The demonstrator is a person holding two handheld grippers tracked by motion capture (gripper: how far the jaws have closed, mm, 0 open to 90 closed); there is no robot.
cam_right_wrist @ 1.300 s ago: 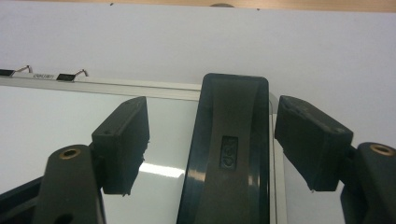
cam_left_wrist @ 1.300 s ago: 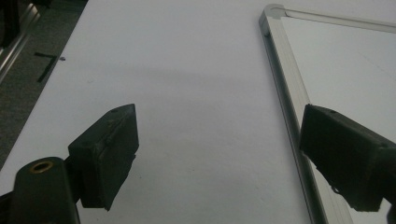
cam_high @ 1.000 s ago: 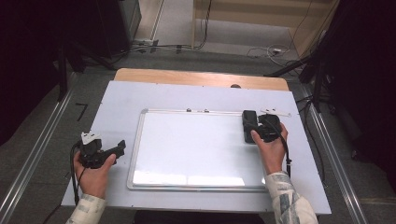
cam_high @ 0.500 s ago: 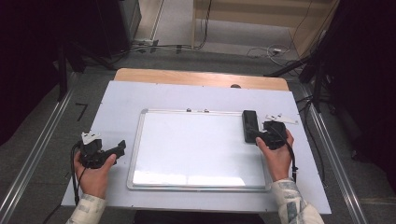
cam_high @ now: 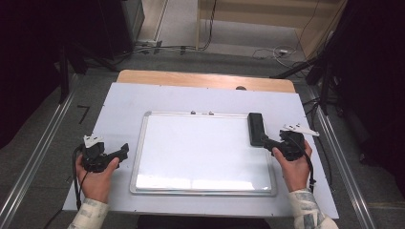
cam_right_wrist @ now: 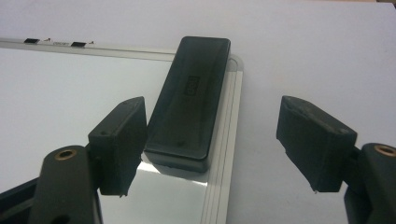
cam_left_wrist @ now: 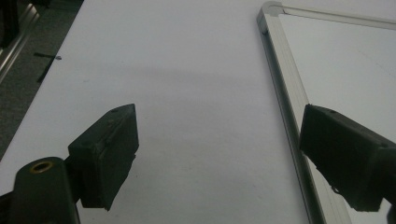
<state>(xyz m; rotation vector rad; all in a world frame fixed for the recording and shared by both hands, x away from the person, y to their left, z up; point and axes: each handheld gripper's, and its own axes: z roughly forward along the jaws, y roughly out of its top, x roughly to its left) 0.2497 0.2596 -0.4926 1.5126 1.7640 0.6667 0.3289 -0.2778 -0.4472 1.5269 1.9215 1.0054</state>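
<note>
White table [cam_high: 191, 98], whiteboard [cam_high: 200, 148] with black eraser [cam_high: 256, 129] (right edge), right gripper [cam_high: 273, 143] beside it — left gripper [cam_high: 122, 151] too — both gaping, empty

The whiteboard [cam_high: 203, 152] lies mid-table [cam_high: 124, 100]. The eraser [cam_high: 256, 128] rests on its far right corner, seemingly overlapping the frame. The left gripper [cam_high: 125, 149] sits left of the whiteboard, the right gripper [cam_high: 265, 141] just nearer than the eraser.

A whiteboard [cam_high: 203, 152] lay flat on the counter [cam_high: 124, 102]. A black eraser [cam_high: 256, 128] rested on its far right corner. The right hand-held gripper [cam_high: 268, 142] sat just beside the eraser; the left hand-held gripper [cam_high: 123, 150] hovered left of the board.
</note>
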